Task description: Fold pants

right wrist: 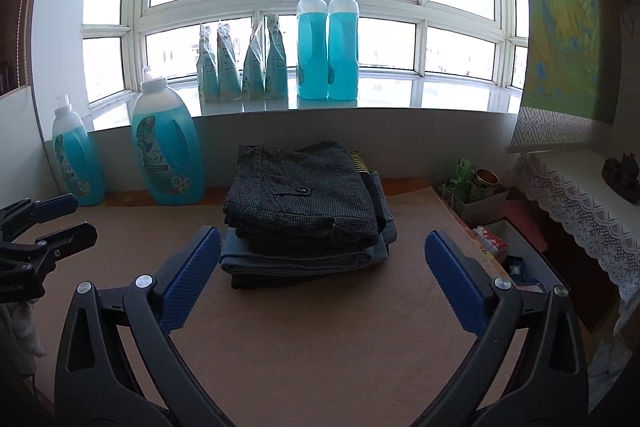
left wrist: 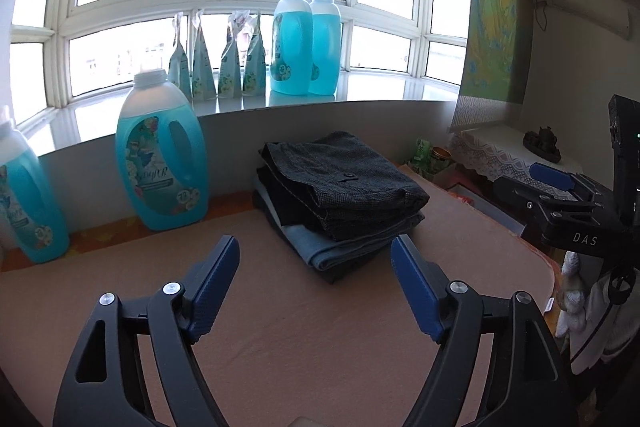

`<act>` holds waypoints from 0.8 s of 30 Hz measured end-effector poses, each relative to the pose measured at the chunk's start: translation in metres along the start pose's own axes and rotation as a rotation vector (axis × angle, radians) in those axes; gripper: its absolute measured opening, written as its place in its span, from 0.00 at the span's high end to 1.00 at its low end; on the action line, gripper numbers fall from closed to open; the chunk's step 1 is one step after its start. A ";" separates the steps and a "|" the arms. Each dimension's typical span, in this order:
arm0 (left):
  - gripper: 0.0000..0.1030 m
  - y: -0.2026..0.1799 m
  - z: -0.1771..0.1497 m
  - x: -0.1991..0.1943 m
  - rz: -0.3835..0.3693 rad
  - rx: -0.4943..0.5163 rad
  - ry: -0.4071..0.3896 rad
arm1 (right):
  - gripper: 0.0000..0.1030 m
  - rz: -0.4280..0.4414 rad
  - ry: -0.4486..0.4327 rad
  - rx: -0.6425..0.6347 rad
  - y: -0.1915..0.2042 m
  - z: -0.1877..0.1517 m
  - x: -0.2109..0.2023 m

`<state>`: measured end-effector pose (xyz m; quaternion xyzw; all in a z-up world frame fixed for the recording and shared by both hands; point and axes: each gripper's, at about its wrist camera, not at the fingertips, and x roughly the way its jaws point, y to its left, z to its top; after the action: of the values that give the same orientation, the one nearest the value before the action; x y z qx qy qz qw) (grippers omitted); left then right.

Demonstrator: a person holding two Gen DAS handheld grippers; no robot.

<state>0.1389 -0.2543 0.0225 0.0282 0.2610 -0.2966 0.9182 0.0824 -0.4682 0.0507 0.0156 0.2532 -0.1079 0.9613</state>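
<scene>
The chief risk from here is toppling or skewing the stack of folded pants [right wrist: 304, 211], which sits on the tan table cover [left wrist: 280, 327] ahead of both tools: the dark tweed pair on top [left wrist: 344, 183] overhangs the denim pair beneath [left wrist: 320, 247], so a jaw pushed in low or from one side would likely drag a single layer out and undo the folds. A second hazard is the blue detergent bottle [left wrist: 162, 163] standing ahead and to the left of the left gripper [left wrist: 315, 255]; a wide sweep that way could knock it over. The left gripper hovers above the cover, its blue-padded fingers spread wide and holding nothing, the stack just beyond its right finger. The right gripper [right wrist: 322, 251] is likewise spread wide and empty, aimed squarely at the stack, which lies between and just past its fingertips. Each tool shows at the edge of the other's view, side by side and well apart.
</scene>
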 end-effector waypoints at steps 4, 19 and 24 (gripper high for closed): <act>0.23 0.006 -0.020 -0.011 0.001 -0.011 0.030 | 0.00 -0.010 0.008 0.008 0.013 -0.017 -0.015; 0.22 0.011 -0.065 -0.064 0.012 -0.045 0.026 | 0.00 -0.037 0.016 0.117 0.036 -0.064 -0.067; 0.21 0.010 -0.068 -0.072 0.037 -0.039 0.011 | 0.00 -0.039 0.023 0.103 0.043 -0.069 -0.069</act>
<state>0.0630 -0.1936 -0.0016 0.0170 0.2713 -0.2742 0.9224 0.0001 -0.4066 0.0234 0.0613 0.2585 -0.1392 0.9540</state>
